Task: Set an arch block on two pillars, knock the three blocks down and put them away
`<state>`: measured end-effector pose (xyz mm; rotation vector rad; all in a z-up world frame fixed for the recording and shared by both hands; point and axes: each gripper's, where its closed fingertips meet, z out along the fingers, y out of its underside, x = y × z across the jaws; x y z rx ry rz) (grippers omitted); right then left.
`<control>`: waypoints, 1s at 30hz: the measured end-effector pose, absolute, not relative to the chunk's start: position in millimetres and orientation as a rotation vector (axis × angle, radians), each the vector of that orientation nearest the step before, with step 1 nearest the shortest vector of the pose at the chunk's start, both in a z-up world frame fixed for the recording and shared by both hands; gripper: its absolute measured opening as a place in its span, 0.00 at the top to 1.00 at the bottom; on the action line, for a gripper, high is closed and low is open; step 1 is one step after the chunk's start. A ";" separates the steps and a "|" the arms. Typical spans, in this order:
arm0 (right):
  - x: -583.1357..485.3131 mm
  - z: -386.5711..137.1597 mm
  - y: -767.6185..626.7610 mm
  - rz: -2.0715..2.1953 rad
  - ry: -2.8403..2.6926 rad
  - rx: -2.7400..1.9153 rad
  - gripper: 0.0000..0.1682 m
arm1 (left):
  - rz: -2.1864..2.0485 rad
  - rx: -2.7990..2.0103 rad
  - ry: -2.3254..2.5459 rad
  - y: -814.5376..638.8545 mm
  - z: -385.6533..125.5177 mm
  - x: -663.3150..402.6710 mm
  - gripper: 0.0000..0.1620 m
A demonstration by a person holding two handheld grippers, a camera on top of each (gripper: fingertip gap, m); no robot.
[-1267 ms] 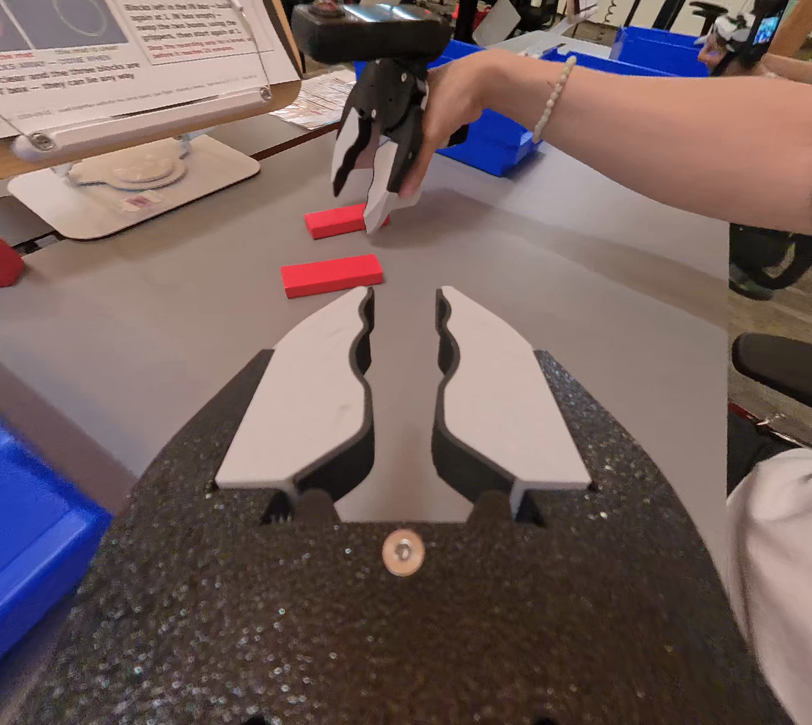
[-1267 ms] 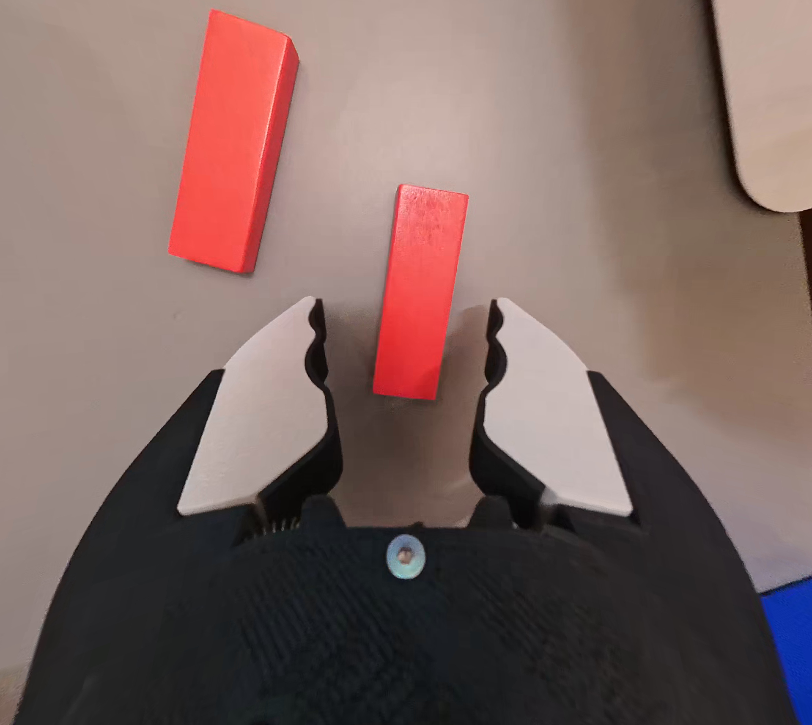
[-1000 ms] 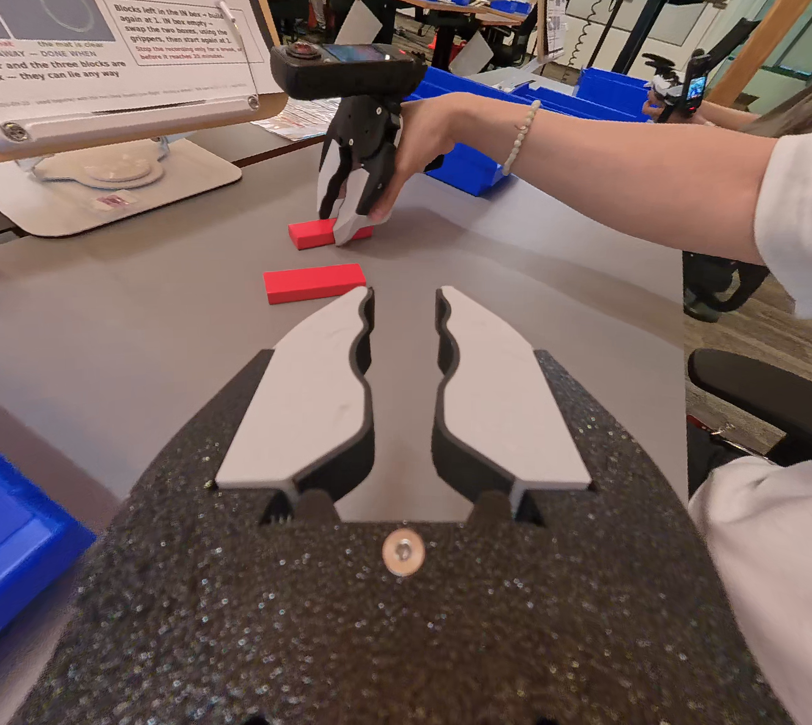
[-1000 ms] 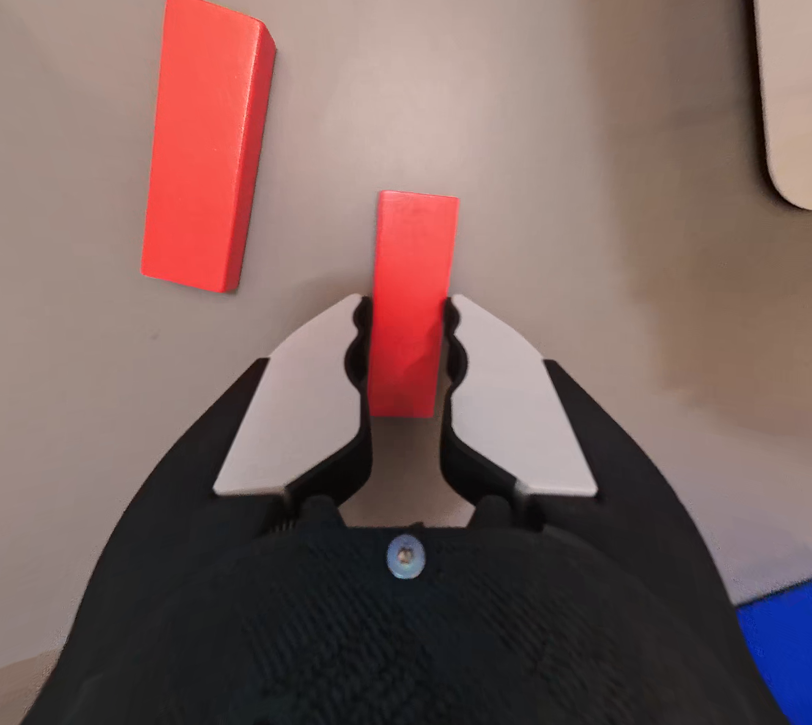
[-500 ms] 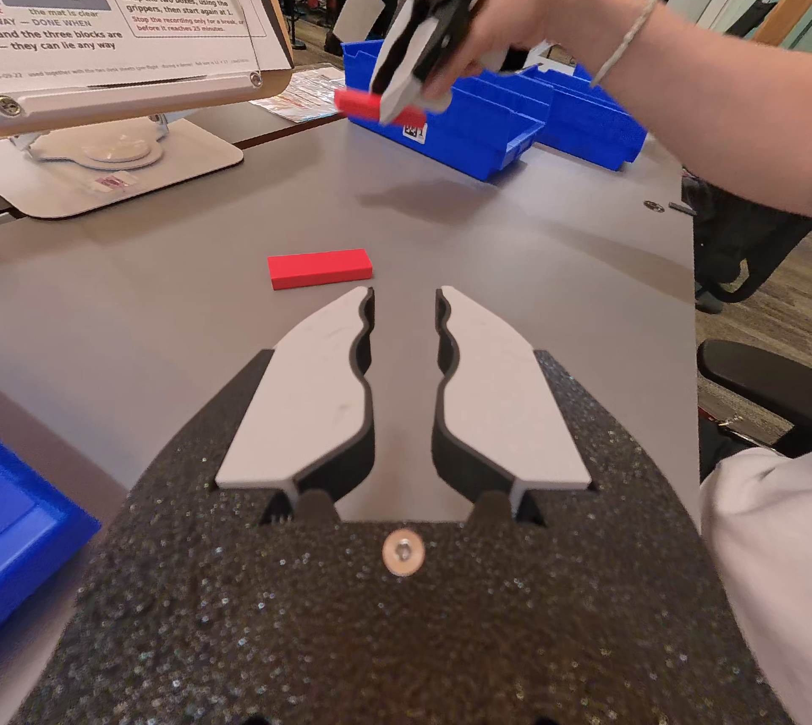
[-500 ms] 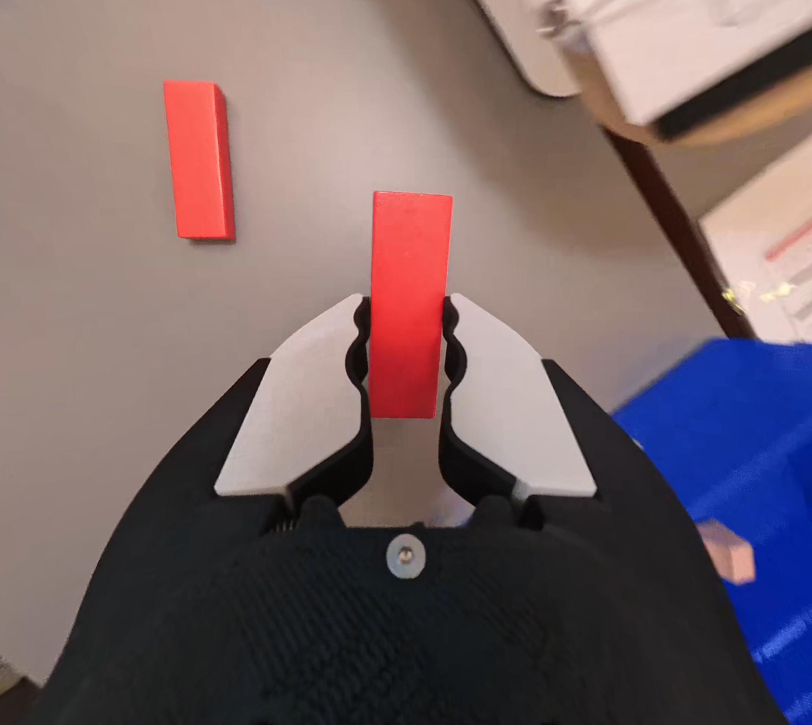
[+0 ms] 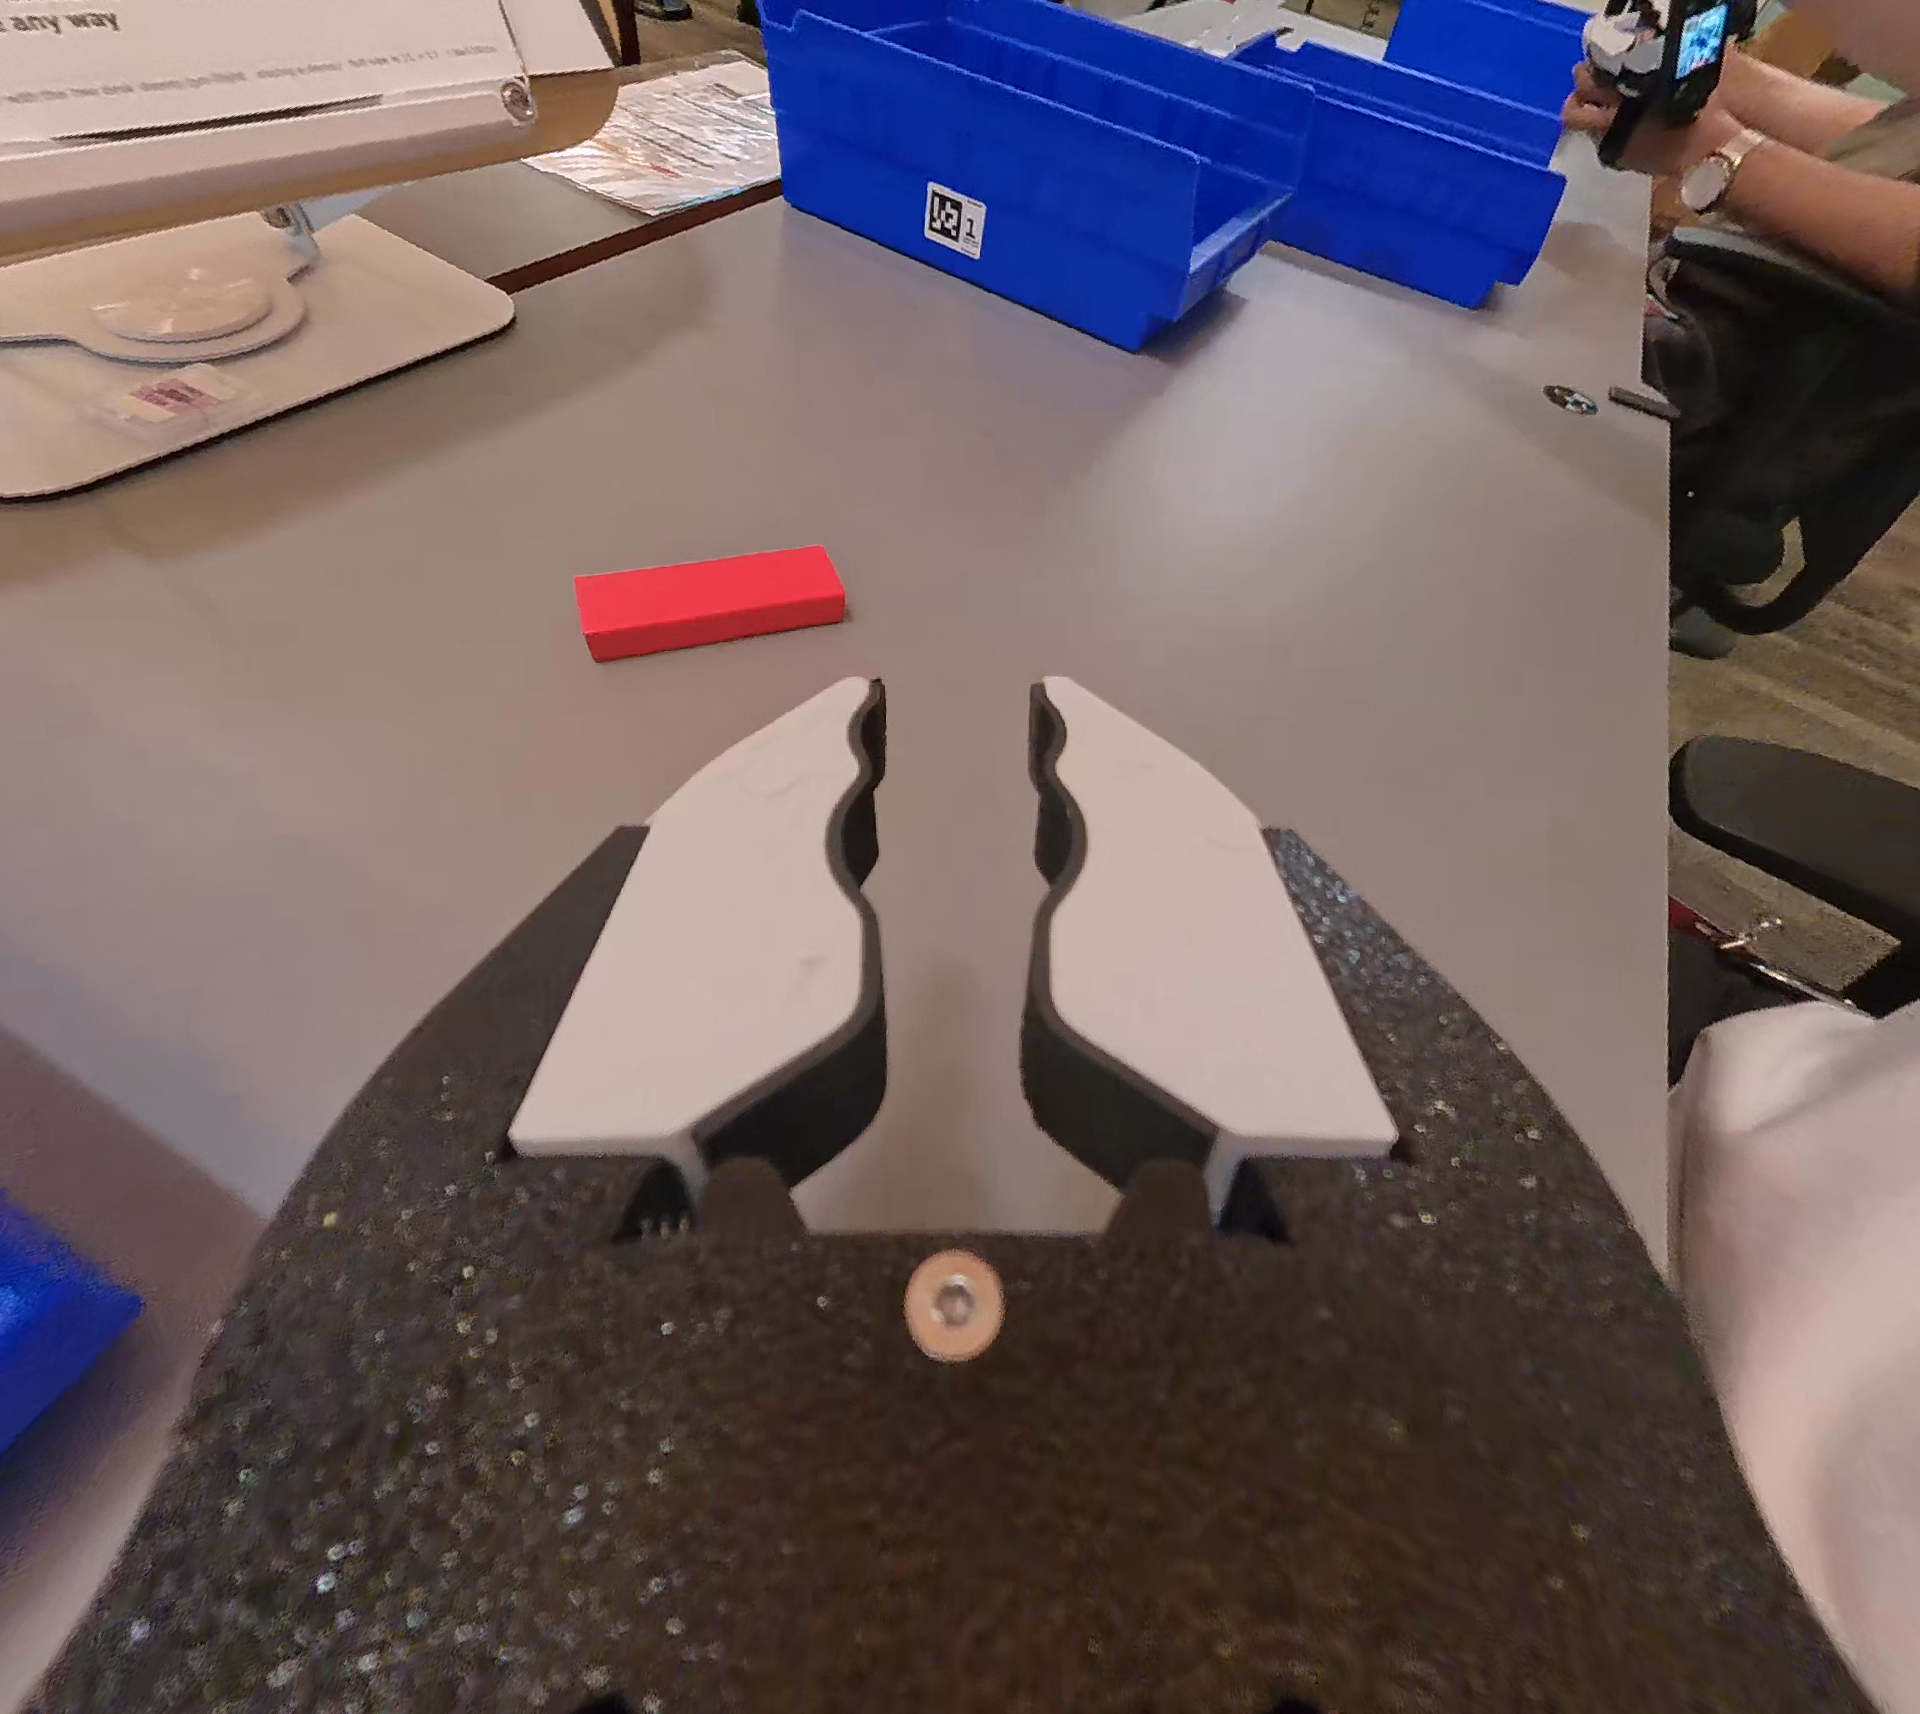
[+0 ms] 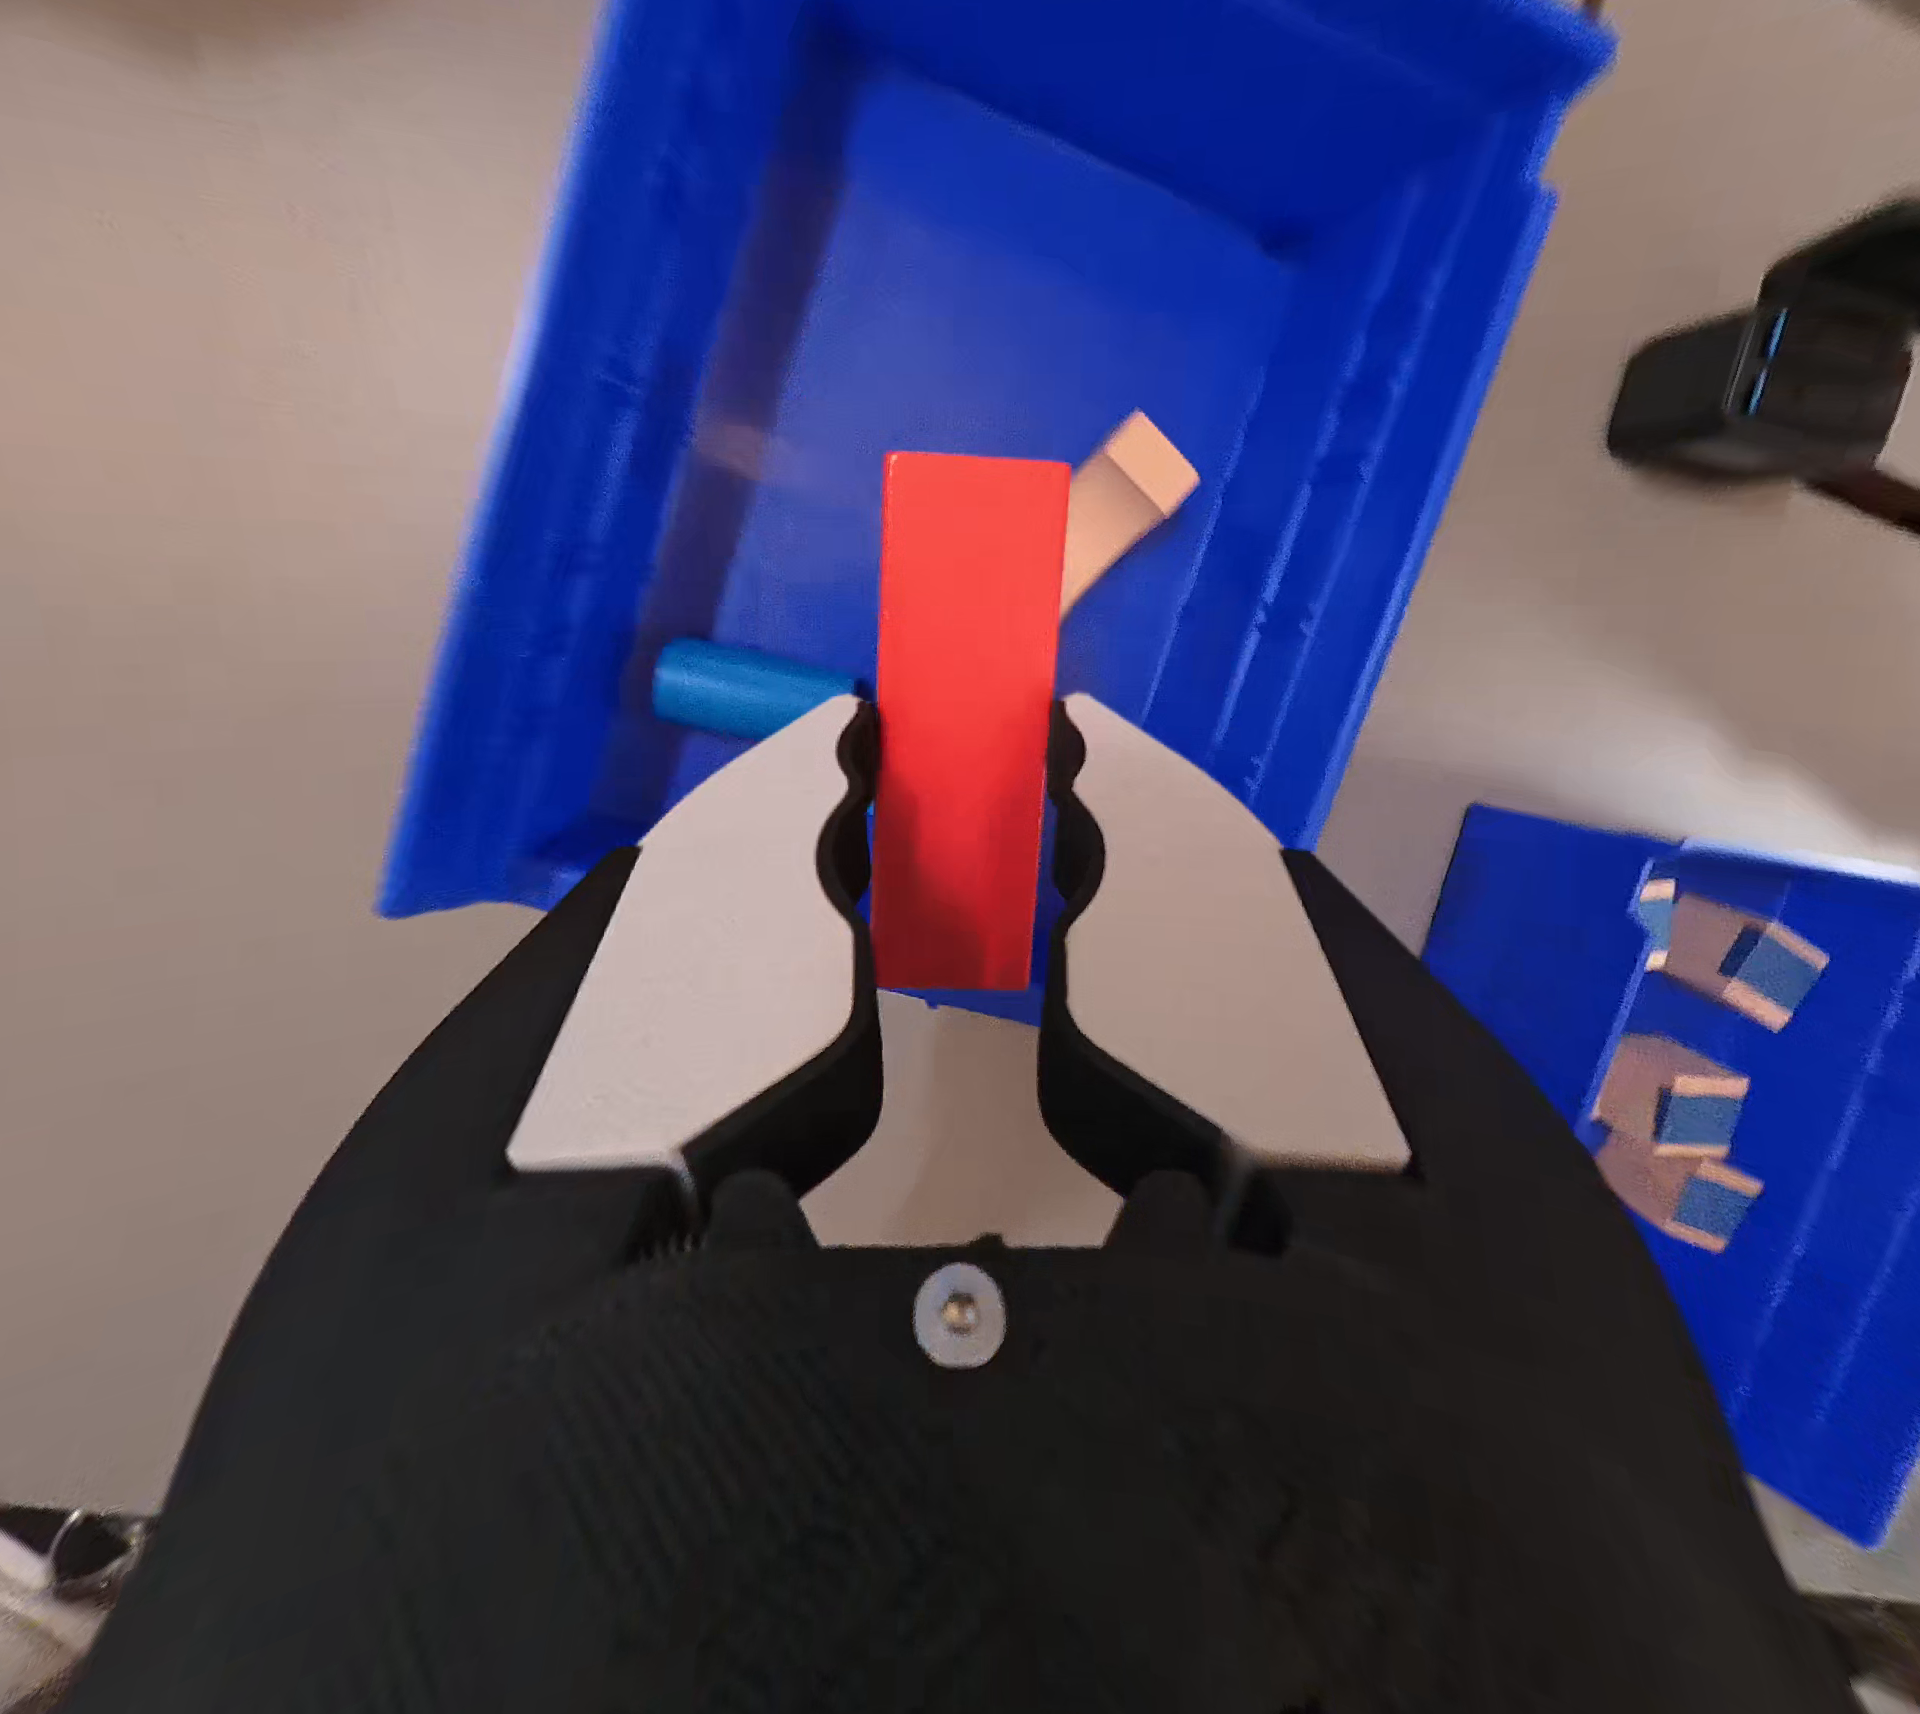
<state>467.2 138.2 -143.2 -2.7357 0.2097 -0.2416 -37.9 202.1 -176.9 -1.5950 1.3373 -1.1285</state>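
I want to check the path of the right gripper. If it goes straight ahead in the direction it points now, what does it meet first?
Probably the floor of the blue bin. The right gripper, jaws shut on a red block, points down into it. A tan block and a blue cylinder lie just beside that line; depth is unclear.

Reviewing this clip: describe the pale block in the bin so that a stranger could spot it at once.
Under the right gripper and its red block sits a blue bin. On its floor, right of the red block, lies the tan wooden block; its neighbour, a blue cylinder, lies to the left.
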 end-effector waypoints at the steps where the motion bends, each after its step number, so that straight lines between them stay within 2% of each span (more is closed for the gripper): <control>1: 474.5 -153.8 131.3 -0.241 0.251 -2.747 0.81 | -1.122 -1.594 1.346 200.6 -177.7 -36.9 0.84; 9: 499.8 -224.6 103.0 -0.288 0.410 -2.866 0.81 | -1.121 -1.614 1.368 194.6 -184.3 -30.7 0.84; 21: 511.9 -256.9 85.0 -0.403 0.389 -2.932 0.81 | -1.122 -1.637 1.378 192.6 -190.7 -30.3 0.84; 23: 510.0 -256.6 88.4 -0.413 0.359 -2.911 0.76 | -1.133 -1.631 1.382 190.8 -190.3 -29.4 0.84; 26: 503.1 -249.5 97.5 -0.378 0.328 -2.875 0.62 | -1.138 -1.629 1.388 189.6 -190.7 -29.3 0.84; 30: 490.0 -217.2 116.7 -0.390 0.260 -2.806 0.57 | -1.128 -1.630 1.382 191.9 -189.4 -31.4 0.84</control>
